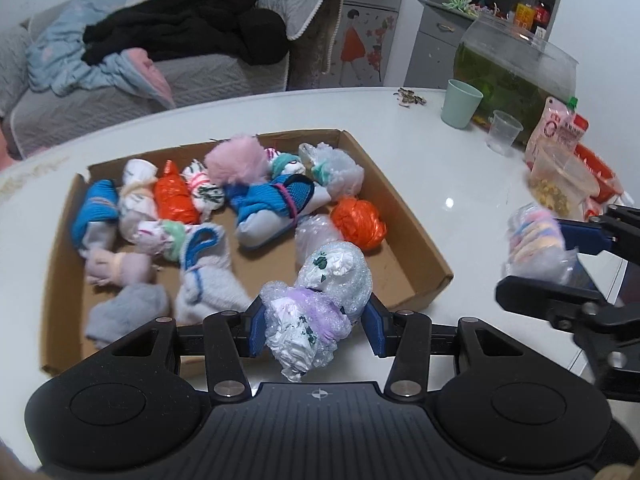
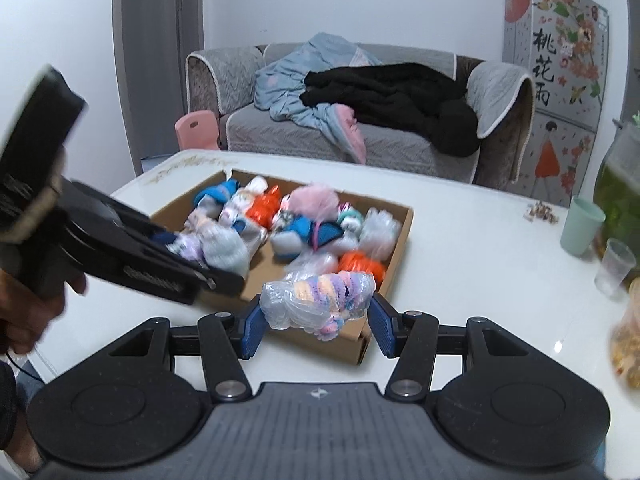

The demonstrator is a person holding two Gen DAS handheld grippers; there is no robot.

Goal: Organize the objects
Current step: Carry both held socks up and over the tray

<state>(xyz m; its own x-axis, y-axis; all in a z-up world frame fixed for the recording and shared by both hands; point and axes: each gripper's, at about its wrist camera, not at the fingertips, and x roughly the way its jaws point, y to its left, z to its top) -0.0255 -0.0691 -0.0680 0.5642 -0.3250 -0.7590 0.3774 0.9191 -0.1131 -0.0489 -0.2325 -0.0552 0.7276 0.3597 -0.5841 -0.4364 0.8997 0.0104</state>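
White desk (image 1: 460,184) carries a shallow cardboard box (image 1: 404,216) already crowded with rolled socks and wrapped bundles — most sorting looks done, two items left in the air. Left hand-held gripper (image 1: 316,324) is clamped on a bubble-wrapped bundle (image 1: 320,304) with a purple band, over the box's near edge. Right hand-held gripper (image 2: 316,316) is clamped on a clear bag of pastel fluffy socks (image 2: 320,300), near the box's near corner, not yet inside. Left view alone shows the green fish tank (image 1: 516,68), mint cup (image 1: 460,102) and snack packets; right view alone shows the person's hand (image 2: 32,312) and pink chair (image 2: 198,130).
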